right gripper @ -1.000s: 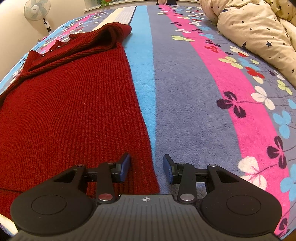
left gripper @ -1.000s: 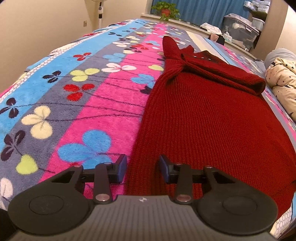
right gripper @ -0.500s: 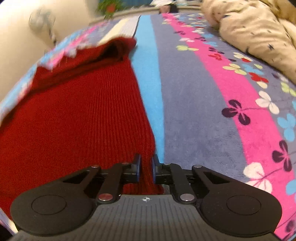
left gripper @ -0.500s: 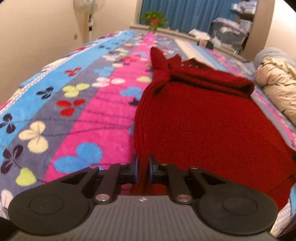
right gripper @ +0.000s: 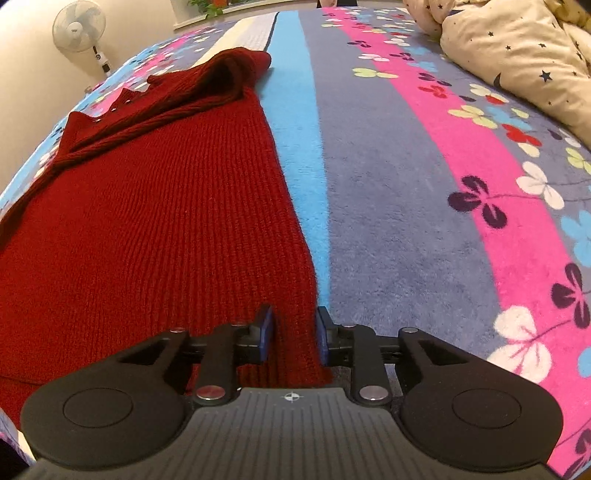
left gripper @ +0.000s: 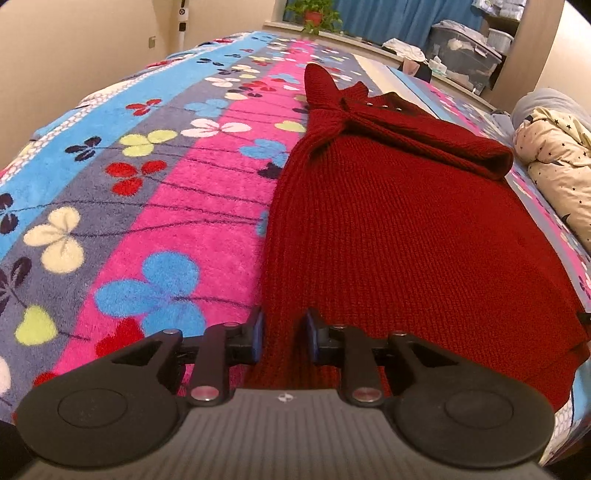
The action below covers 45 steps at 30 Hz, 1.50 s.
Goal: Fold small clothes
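A dark red knit sweater [left gripper: 399, 229] lies flat on the flowered striped blanket [left gripper: 155, 184], its sleeves folded across the far end. My left gripper [left gripper: 283, 338] has its jaws partly apart around the sweater's near left edge, with the knit between the pads. In the right wrist view the sweater [right gripper: 155, 229] fills the left half. My right gripper [right gripper: 293, 336] has its jaws partly apart around the sweater's near right edge, on the blanket [right gripper: 406, 221].
A cream star-print duvet [right gripper: 517, 48] is bunched at the right of the bed, also in the left wrist view [left gripper: 554, 158]. A standing fan [right gripper: 79, 27] is by the wall at left. A potted plant [left gripper: 314, 11] and storage bins [left gripper: 465, 48] stand beyond the bed.
Both grippers closed on the sweater's near corners half a second ago and have now opened partway. The sweater lies flat as before.
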{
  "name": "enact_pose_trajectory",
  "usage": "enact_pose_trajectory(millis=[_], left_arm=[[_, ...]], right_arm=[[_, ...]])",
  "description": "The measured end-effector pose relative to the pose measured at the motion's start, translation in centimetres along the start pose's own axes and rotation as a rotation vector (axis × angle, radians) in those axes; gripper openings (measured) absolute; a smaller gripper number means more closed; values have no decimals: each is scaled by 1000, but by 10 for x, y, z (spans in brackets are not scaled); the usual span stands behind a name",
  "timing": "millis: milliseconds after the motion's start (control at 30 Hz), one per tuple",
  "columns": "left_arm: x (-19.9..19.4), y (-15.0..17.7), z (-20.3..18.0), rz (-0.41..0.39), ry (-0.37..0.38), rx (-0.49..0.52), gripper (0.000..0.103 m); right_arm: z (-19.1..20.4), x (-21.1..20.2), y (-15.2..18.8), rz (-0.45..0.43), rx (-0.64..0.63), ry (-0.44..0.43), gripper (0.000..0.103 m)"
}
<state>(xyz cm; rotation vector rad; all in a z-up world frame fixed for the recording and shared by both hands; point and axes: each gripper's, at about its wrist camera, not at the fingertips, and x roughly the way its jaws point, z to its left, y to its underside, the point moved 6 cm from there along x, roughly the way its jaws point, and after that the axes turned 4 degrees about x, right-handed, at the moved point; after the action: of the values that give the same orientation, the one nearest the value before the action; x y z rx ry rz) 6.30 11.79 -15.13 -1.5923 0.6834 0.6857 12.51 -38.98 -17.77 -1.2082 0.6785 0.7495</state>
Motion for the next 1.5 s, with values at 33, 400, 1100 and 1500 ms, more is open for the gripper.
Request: enact_pose_trajectory(millis=[33, 400, 1100, 1500], left_arm=[[-2, 0, 0, -12, 1, -4, 17], [-6, -2, -6, -25, 62, -13, 18], [-40, -19, -16, -141, 146, 30, 11], [-188, -53, -13, -298, 418, 122, 9]], right_arm=[[0, 0, 0, -4, -8, 2, 22], [-21, -15, -16, -98, 157, -50, 9], [-12, -43, -19, -161, 144, -105, 7], [-13, -205, -26, -443, 239, -371, 3]])
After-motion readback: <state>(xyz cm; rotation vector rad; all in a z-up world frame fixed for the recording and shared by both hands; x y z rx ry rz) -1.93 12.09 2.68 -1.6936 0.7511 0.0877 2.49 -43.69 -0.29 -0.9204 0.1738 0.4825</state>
